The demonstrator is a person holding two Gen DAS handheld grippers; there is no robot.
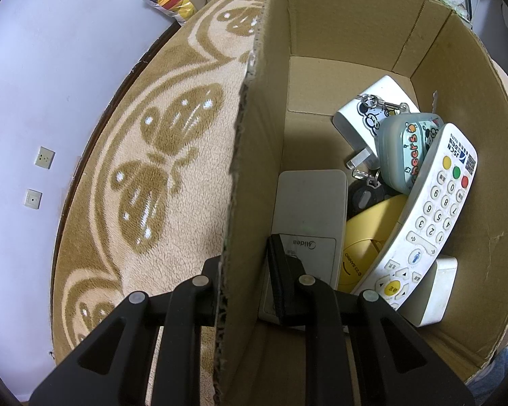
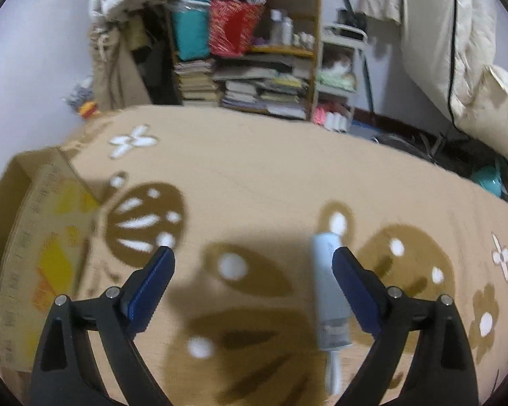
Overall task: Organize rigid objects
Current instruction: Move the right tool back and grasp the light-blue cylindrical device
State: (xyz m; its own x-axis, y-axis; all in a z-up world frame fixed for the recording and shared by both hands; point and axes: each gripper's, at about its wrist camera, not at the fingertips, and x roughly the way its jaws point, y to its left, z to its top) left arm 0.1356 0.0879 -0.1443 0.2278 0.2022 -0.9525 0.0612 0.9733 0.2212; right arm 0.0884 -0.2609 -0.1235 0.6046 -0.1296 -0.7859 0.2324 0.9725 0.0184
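In box [image 1: 338,17], Midea remote [image 1: 308,209] half hidden by left tool [image 1: 244,270].

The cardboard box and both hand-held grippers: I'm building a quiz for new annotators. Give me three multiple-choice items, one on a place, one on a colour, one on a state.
1. Where does the pale blue tube lie?
A. in the box
B. on the rug
C. on the shelf

2. Which colours are the three round buttons at the top of the white remote?
A. yellow, green, red
B. blue, black, white
C. all orange

3. What is the left hand-held gripper doing?
A. hanging open
B. clamping the cardboard box wall
C. holding a remote

Answers: 1 B, it lies on the butterfly rug; 2 A, they show in a row; 3 B, its jaws straddle the wall.
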